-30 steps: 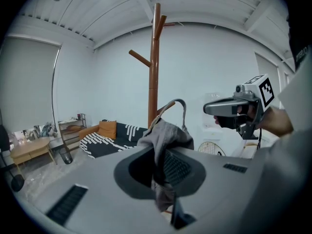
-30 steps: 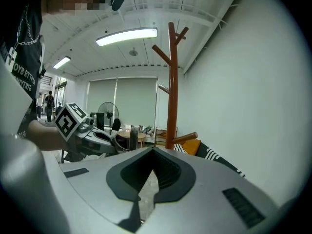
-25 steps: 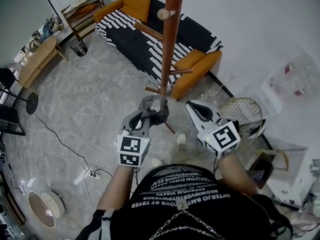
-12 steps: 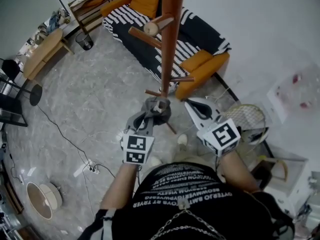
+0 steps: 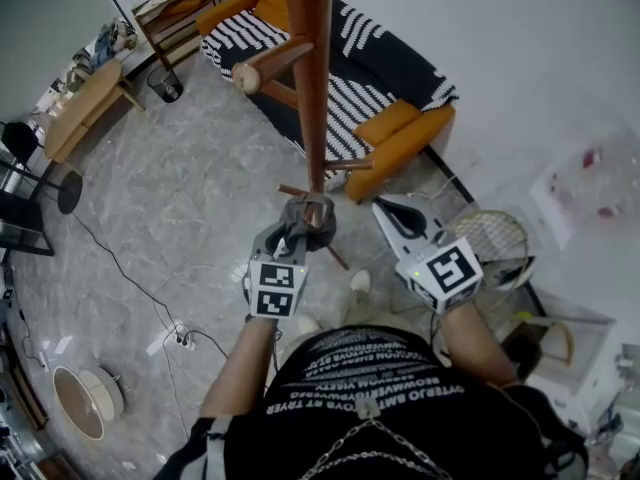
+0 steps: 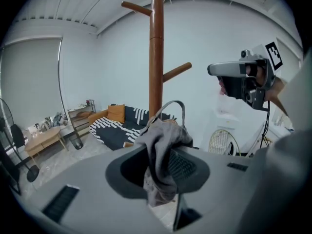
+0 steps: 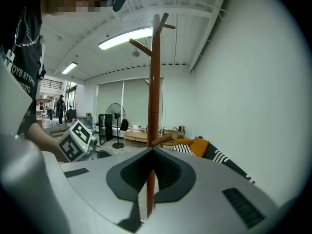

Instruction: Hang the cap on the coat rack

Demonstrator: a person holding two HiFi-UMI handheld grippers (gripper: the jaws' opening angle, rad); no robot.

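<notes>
A crumpled grey cap (image 5: 318, 220) hangs between the jaws of my left gripper (image 5: 298, 236), which are opening while the fabric is still pinched. In the left gripper view the cap (image 6: 163, 145) bunches up in front of the brown wooden coat rack (image 6: 156, 57). The rack's pole (image 5: 310, 78) rises straight ahead, with an upper peg (image 5: 272, 63) to the left and short lower pegs (image 5: 345, 166) just beyond the cap. My right gripper (image 5: 392, 213) is beside it on the right, shut and empty. Through its jaws (image 7: 152, 174) I see the pole (image 7: 154, 82).
A black-and-white striped sofa (image 5: 350, 78) with orange cushions stands behind the rack. A round wire fan (image 5: 492, 236) lies at the right by the wall. A wooden table (image 5: 80, 108) and a bin (image 5: 165, 86) are far left. Cables and a power strip (image 5: 185, 343) lie on the floor.
The left gripper with the cap has moved slightly right, toward the pole. The pole and upper peg now sit further left in the head view. The right gripper has barely moved.
</notes>
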